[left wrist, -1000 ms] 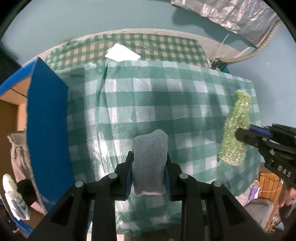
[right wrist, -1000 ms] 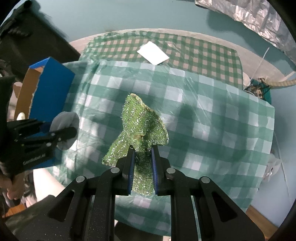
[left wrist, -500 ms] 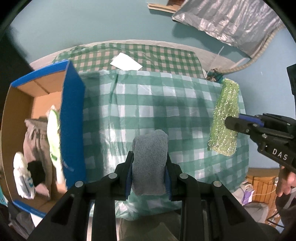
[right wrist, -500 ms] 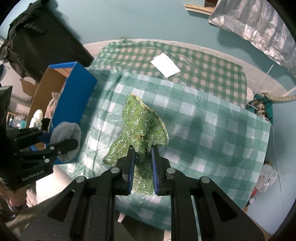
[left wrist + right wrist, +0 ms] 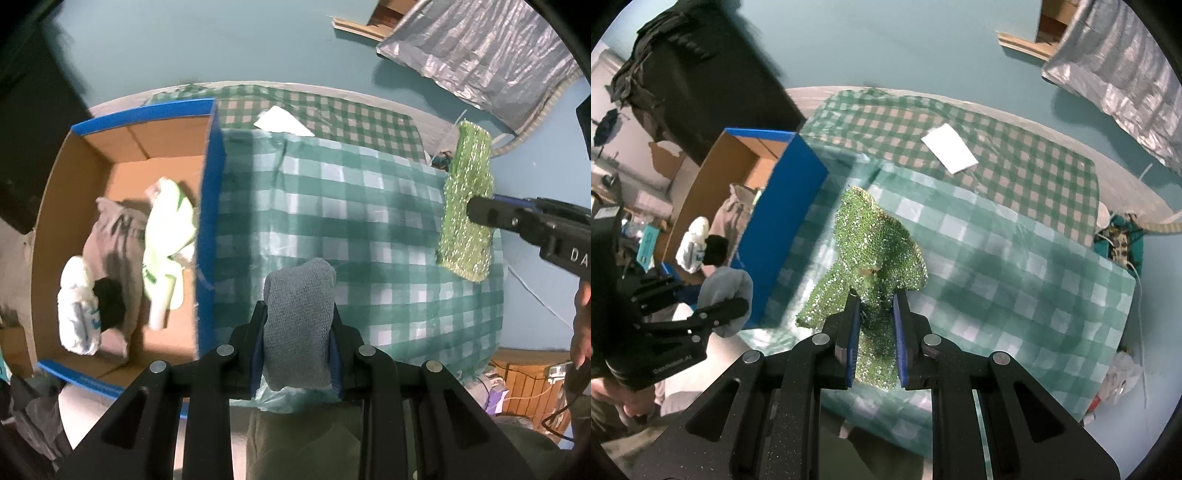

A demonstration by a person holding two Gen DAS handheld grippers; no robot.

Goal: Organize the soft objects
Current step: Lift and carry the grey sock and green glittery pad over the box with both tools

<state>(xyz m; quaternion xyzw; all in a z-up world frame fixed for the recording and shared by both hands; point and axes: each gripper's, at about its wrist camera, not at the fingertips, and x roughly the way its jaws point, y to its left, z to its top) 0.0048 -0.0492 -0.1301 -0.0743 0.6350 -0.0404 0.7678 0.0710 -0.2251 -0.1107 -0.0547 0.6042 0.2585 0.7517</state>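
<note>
moved: both hands higher, cardboard box (image 5: 122, 236) now in full view | left gripper (image 5: 297, 332) clamps grey cloth (image 5: 299, 325), right gripper (image 5: 874, 332) pinches green sparkly cloth (image 5: 875, 251), both above checked table (image 5: 351, 229) | done: several soft items in box | left: two held cloths.

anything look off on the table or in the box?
Mostly tidy. One oddity: a white paper sheet lies askew on the far checked cloth, and it is no soft item. The pile in the cardboard box is loose but contained. Nothing spilled or damaged.
</note>
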